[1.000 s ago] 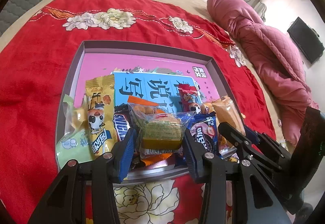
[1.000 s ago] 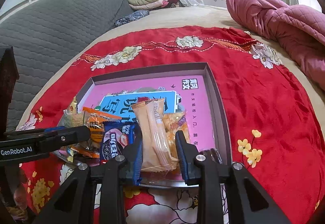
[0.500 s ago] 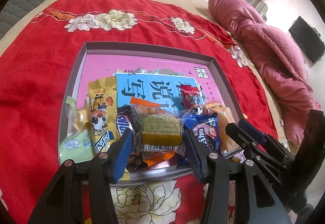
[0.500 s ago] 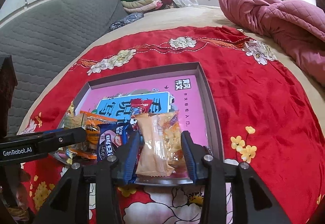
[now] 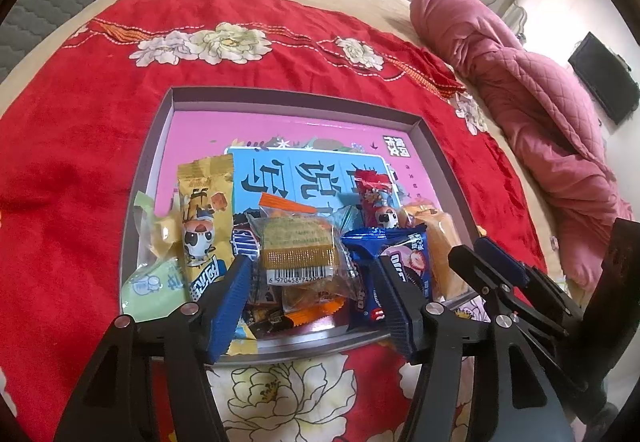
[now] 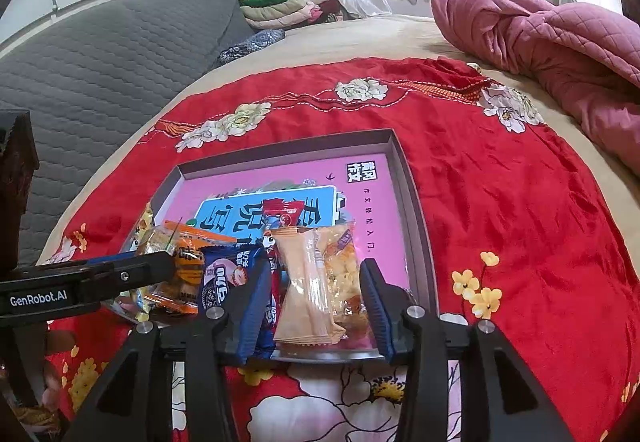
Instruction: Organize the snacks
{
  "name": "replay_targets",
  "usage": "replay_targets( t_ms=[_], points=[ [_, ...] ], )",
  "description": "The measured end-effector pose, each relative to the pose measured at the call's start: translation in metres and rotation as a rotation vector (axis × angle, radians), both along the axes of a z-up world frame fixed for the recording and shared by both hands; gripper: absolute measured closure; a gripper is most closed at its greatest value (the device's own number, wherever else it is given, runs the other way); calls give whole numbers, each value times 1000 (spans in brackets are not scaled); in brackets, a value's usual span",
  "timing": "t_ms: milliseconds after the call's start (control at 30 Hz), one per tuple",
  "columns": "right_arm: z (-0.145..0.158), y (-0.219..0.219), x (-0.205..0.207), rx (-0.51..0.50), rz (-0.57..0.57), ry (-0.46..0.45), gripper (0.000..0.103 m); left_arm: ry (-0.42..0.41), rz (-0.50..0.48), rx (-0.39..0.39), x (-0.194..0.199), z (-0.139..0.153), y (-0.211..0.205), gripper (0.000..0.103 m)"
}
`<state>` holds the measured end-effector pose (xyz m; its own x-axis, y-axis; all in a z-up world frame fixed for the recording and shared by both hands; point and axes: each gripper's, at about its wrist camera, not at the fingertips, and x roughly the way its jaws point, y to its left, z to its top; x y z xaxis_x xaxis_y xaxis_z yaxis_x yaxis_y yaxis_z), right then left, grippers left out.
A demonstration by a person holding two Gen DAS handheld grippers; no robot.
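A grey-rimmed tray [image 5: 280, 97] with a pink printed floor lies on the red blanket, with several snack packets heaped at its near edge. My left gripper [image 5: 312, 266] hangs over the heap, its jaws opening. A clear packet with a green-and-gold cake [image 5: 298, 242] lies between the blue pads, untouched by them. The blue Oreo pack [image 5: 400, 258] sits by the right pad. My right gripper [image 6: 314, 270] is also opening around a beige biscuit packet [image 6: 304, 282] that rests on the tray [image 6: 400, 181], with gaps on both sides.
A gold cartoon packet [image 5: 204, 213], a pale green pack [image 5: 156, 286] and a small red packet [image 5: 372, 189] share the heap. The tray's far half is bare. A pink quilt [image 6: 560, 49] lies at the right, a grey headboard [image 6: 100, 61] at the left.
Both grippers' jaws have spread wider. The cake packet and the beige packet, gripped earlier, now lie loose on the heap in the tray. Neither hand has shifted much.
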<state>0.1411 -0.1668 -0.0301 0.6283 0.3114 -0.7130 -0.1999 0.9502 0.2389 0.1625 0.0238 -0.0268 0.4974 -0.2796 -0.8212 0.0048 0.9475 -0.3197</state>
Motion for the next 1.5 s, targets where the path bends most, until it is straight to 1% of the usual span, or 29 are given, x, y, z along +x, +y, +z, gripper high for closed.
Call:
replay_targets(
  t_ms=[100, 267, 300, 367, 600, 733, 833, 900, 1000, 1067, 1133, 1267, 1400, 1500],
  points=[
    [1, 0, -1, -1, -1, -3, 57, -15, 6, -1, -1, 4, 2, 32],
    [5, -1, -4, 2, -1, -12, 55, -34, 3, 3, -4, 11, 2, 32],
    [6, -1, -5, 1, -2, -14, 49, -39, 1, 5, -5, 12, 1, 32],
    [8, -2, -7, 0, -7, -20, 42, -40, 2, 12, -5, 13, 2, 32],
    [19, -6, -21, -4, -12, -57, 41, -67, 22, 24, -16, 23, 9, 30],
    [29, -6, -36, -21, -17, -94, 31, -85, 24, 39, -27, 30, 11, 28],
    [36, -6, -47, -43, -21, -126, 26, -87, 17, 53, -34, 33, 10, 27],
    [38, -6, -51, -51, -28, -131, 24, -94, 17, 59, -40, 35, 11, 27],
    [40, -6, -56, -55, -30, -135, 23, -93, 21, 72, -47, 38, 10, 27],
    [41, -6, -60, -62, -31, -136, 20, -98, 36, 98, -54, 40, 10, 27],
    [41, -7, -65, -62, -40, -134, 14, -95, 39, 104, -61, 40, 9, 27],
    [41, -8, -80, -74, -54, -126, 11, -69, 40, 137, -77, 36, 4, 27],
    [40, -5, -94, -115, -52, -126, 1, -48, 49, 144, -91, 33, 1, 27],
    [40, -6, -102, -128, -65, -120, 1, -35, 67, 161, -101, 31, 0, 27]
  ],
)
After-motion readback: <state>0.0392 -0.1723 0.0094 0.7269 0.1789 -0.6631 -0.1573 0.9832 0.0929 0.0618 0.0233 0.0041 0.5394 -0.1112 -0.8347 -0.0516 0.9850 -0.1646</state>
